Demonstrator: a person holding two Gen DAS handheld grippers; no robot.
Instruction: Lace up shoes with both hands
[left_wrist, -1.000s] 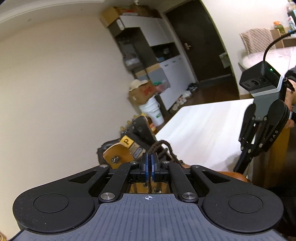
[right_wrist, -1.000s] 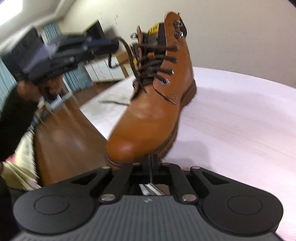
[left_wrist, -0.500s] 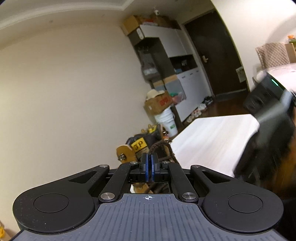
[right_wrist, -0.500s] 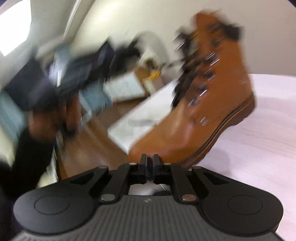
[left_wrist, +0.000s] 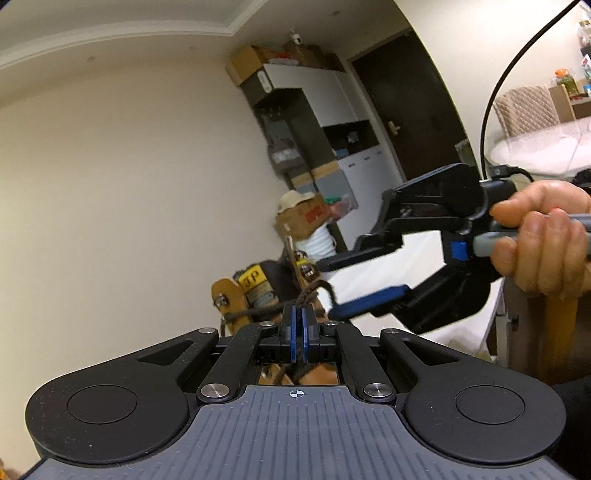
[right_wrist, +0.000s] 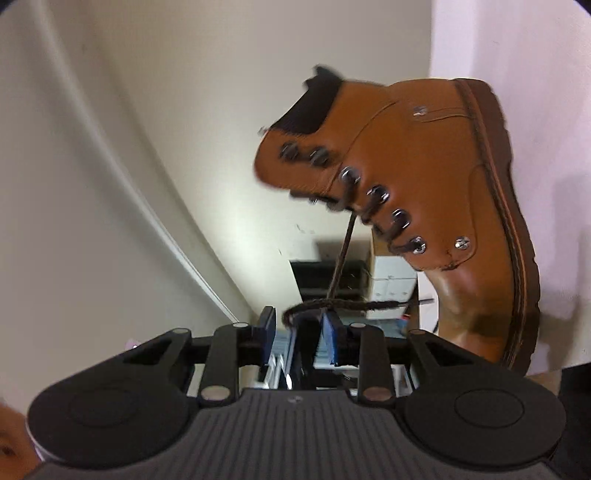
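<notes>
— Jaws first: our right tool (right_wrist: 299, 341) has just been opening, and now its blue pads stand well spread, where a second ago they were pressed together near the boot's toe. It has also rolled hard; the boot (right_wrist: 417, 192) now reads sideways in its view.

— Anything between those pads?

— The dark brown lace (right_wrist: 343, 304) crosses the gap near the tips, but the pads do not press on it. So we count that tool as spread and ready, not gripping.

— And our left tool (left_wrist: 296, 323)?

— Pinched shut on the lace, as it was before. From its own camera we see the strand rising out of the closed pads, with a loop just above them, and the right tool reaching in from the side, held by a hand (left_wrist: 543, 240), one finger above the loop and one below.

— Where does the boot sit?

— On the white tabletop (right_wrist: 517, 44), sole down, its lower eyelets already threaded and the top pair looking bare, though blur makes that hard to confirm. The free strand runs from the mid eyelets out to our tools.

— Meaning for the lacing?

— We judge this a handover: the right tool looks set to close on the strand the left one keeps taut. If it closes off the lace, we would have to line up again.
</notes>
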